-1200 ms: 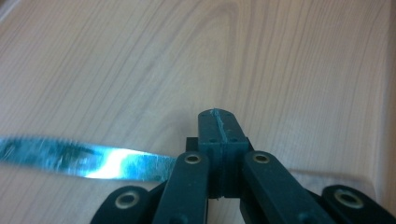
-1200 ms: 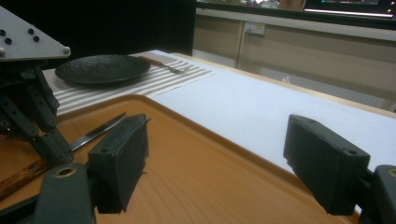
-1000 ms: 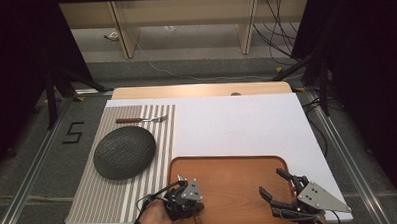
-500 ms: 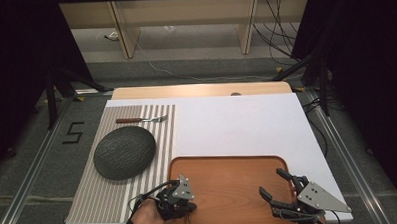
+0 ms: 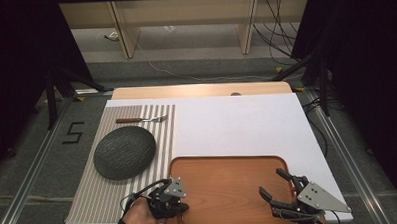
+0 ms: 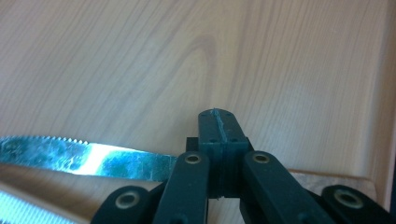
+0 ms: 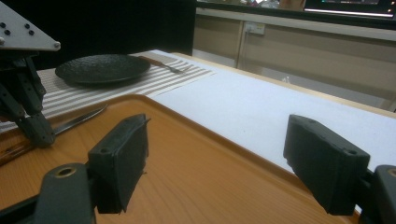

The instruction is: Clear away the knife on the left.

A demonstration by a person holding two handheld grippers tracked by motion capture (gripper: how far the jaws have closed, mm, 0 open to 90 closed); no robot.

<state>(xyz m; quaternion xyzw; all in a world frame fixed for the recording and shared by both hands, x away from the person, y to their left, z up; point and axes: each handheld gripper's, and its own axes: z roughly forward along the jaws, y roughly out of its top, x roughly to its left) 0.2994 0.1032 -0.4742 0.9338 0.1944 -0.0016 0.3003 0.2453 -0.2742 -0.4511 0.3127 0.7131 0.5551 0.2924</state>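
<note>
The knife (image 6: 88,161) lies on the wooden tray (image 5: 229,191), at the tray's left edge near its front-left corner. In the left gripper view its serrated blade runs level from the left edge of the picture toward the jaws; the blade disappears behind the jaw links, so whether the closed tips clamp the knife or merely touch it cannot be determined. In the right gripper view the blade (image 7: 77,120) points along the tray floor away from the left gripper, close to the raised rim.

The left gripper (image 5: 177,205) sits over the tray's left edge at the front of the tabletop. Its jaws are fully closed, pad against pad, with the tips pressed down toward the tray floor.

The right gripper (image 5: 271,182) is over the tray's front-right corner. Its jaws stand wide apart with nothing between them; the two pads (image 7: 123,158) frame bare tray wood and the white table cover (image 5: 237,125) beyond.

The tray occupies the front centre of the tabletop, on the white cover. A striped placemat (image 5: 89,201) covers the left side of the tabletop, from the front edge toward the back. On it, a dark textured plate (image 5: 124,152) rests just left of the tray's back-left corner. A fork (image 5: 142,120) with a brown handle lies crosswise on the placemat behind the plate, apart from it.
</note>
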